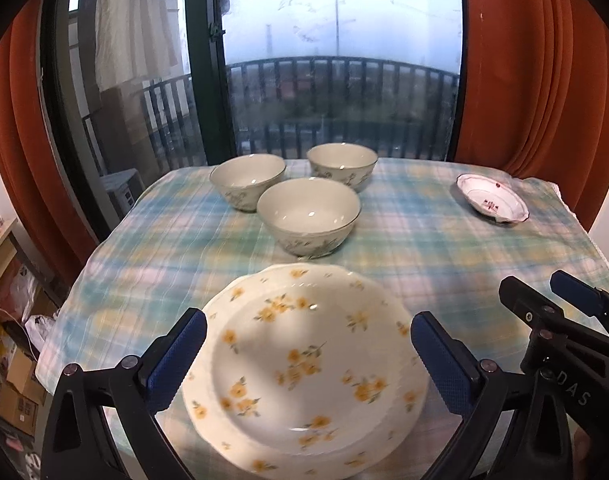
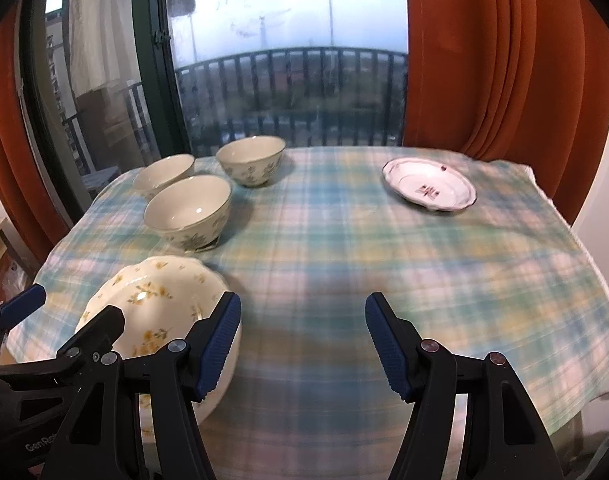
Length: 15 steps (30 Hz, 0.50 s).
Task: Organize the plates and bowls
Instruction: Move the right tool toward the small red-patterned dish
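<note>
Plate stack (image 1: pixel 304 364) sits below my left gripper (image 1: pixel 308 356), jaws spread and empty; my right gripper (image 2: pixel 302 344), also unclenched, is nearer the small plate (image 2: pixel 429 185).

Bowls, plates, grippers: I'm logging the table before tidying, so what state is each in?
Three bowls: upright, empty, unstacked, clustered.
Yellow-flowered plates: stacked, resting on cloth, not gripped.
Small red-patterned plate: alone, flat, empty.
Left gripper: open, over the stack.
Right gripper: open, empty.
</note>
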Tool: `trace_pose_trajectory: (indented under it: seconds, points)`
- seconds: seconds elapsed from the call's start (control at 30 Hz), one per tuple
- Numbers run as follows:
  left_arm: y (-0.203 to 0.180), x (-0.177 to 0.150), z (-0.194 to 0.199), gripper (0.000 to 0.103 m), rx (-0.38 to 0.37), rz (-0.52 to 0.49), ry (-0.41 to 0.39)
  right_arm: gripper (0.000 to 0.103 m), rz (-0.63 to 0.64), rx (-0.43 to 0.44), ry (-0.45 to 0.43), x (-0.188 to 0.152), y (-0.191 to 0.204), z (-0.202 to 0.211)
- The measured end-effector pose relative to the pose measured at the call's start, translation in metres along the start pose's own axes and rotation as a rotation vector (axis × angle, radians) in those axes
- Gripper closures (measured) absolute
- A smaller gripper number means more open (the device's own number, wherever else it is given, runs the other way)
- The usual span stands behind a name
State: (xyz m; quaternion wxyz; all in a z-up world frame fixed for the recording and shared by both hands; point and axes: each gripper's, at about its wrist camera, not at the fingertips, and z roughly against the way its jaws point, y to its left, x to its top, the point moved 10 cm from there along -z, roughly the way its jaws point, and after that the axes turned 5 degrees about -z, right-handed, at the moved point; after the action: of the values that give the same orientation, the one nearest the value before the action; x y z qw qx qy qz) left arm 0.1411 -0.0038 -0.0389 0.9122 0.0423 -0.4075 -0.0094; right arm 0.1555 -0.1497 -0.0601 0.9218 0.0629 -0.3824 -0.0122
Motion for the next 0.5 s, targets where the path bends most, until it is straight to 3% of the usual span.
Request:
trace_pose_trajectory:
  seconds: [0.13, 0.3, 0.5]
  points:
    - [-0.013, 0.015, -0.002, 0.0, 0.012, -0.009, -0.019, 0.035, -0.007, 0.012, -0.015, 0.012, -0.016, 0.002]
    - [-0.034, 0.033, -0.008, 0.001, -0.055, 0.008, -0.015, 0.035, -0.01, 0.044, -0.063, 0.028, -0.032, 0.005]
    - [-0.06, 0.051, -0.024, 0.002, -0.072, 0.014, 0.0, 0.035, -0.028, 0.034, -0.098, 0.052, -0.06, 0.001]
